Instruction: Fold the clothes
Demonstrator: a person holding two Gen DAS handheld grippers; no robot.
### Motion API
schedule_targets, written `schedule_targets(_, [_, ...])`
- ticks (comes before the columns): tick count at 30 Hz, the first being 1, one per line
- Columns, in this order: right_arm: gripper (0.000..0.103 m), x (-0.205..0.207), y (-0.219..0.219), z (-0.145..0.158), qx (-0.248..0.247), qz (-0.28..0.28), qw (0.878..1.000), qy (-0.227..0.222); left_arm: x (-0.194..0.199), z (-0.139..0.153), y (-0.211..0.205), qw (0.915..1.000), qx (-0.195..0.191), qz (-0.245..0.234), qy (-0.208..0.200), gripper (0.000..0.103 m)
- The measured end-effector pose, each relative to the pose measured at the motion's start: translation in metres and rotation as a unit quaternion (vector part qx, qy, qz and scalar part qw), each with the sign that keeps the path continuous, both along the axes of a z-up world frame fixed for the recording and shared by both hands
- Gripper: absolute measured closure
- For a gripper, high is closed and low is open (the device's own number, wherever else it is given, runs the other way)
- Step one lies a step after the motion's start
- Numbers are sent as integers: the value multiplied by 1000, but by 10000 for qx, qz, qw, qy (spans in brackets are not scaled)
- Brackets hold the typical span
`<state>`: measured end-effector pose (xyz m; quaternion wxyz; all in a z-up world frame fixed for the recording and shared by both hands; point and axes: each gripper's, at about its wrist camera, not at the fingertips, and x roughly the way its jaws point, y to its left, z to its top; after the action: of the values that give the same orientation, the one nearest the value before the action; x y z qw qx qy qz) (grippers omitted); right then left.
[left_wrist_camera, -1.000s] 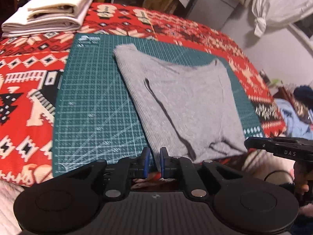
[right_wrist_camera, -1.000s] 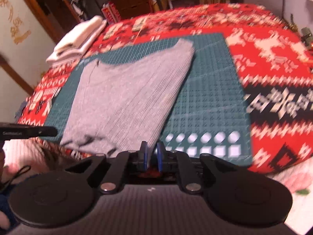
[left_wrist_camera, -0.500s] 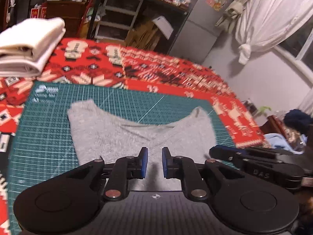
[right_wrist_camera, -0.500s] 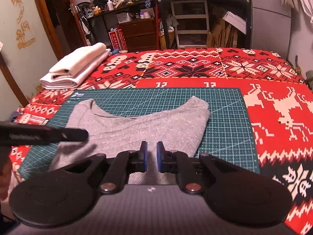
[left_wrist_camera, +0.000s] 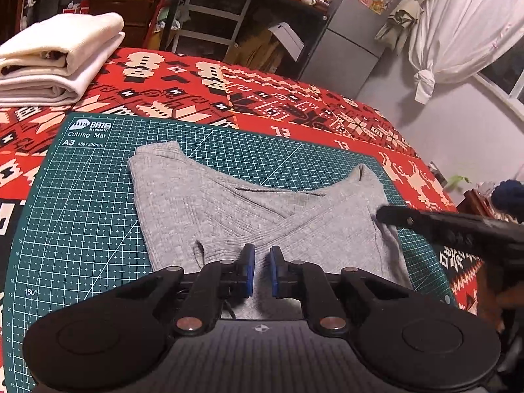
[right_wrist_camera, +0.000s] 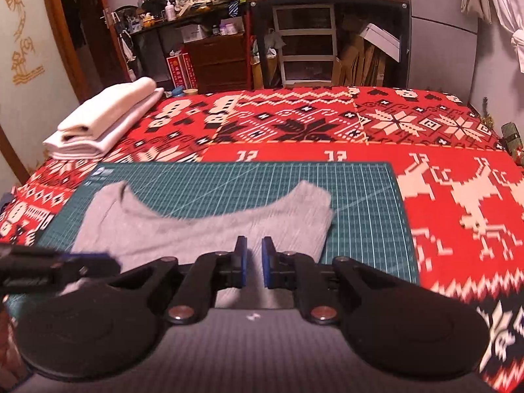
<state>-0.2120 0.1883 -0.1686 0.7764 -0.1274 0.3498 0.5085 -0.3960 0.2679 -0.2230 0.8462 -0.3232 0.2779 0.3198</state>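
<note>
A grey ribbed shirt (left_wrist_camera: 203, 203) lies on a green cutting mat (left_wrist_camera: 82, 213), neckline at the far end. My left gripper (left_wrist_camera: 262, 262) hovers over the shirt's middle, its blue pads pinched on a raised ridge of grey cloth. Creases run from that ridge toward the right gripper's fingers (left_wrist_camera: 393, 217) at the shirt's right side. In the right wrist view the shirt (right_wrist_camera: 196, 229) shows below my right gripper (right_wrist_camera: 253, 262), which is likewise closed on grey cloth. The left gripper's fingers (right_wrist_camera: 95, 258) come in from the left. The shirt's near part is hidden under both tools.
A stack of folded white cloth (left_wrist_camera: 55, 65) (right_wrist_camera: 104, 121) rests at the far left of the red patterned blanket (right_wrist_camera: 458, 196). Bare mat (right_wrist_camera: 360, 203) shows right of the shirt. Shelves, drawers and boxes stand beyond the bed.
Both grippers have travelled from the shirt's near hem forward over the shirt toward the neckline, carrying cloth along. The visible shirt looks shorter now.
</note>
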Motion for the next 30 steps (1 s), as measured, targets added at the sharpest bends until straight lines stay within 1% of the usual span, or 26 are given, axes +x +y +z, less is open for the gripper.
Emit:
schedule_targets(3, [93, 13, 12, -8, -95, -68, 9999, -105, -3, -1, 2, 9999, -85, 37, -90, 94])
schedule_targets(7, [93, 24, 20, -11, -76, -58, 9999, -70, -6, -3, 6, 9997, -169, 62, -178, 97])
schedule_targets(8, [93, 25, 22, -11, -79, -55, 9999, -57, -6, -3, 6, 9997, -171, 62, -181, 97])
schedule_targets(13, [93, 18, 34, -13, -206, 109, 9993, -308, -4, -2, 3, 9999, -87, 41, -96, 97])
schedule_targets(15, [96, 21, 37, -17, -165, 44, 9995, -272, -3, -1, 2, 10000, -46, 23, -58, 97])
schedule_targets(17, [96, 25, 36, -16, -88, -59, 9999, -137, -3, -2, 2, 10000, -30, 27, -49, 97])
schedule_targets(20, [92, 28, 26, -7, 73, -223, 9997, -94, -3, -2, 1, 10000, -8, 34, -44, 97])
schedule_targets(22, [92, 33, 17, -2, 155, -347, 9993, -50, -3, -2, 1, 10000, -6, 47, -40, 97])
schedule_targets(26, [92, 41, 13, -13, -110, -492, 9987, -74, -1, -2, 1, 10000, 19, 42, -5, 97])
schedule_targets(30, [92, 45, 7, -19, 40, -626, 9980, 8, -2, -2, 0, 10000, 45, 21, -13, 97])
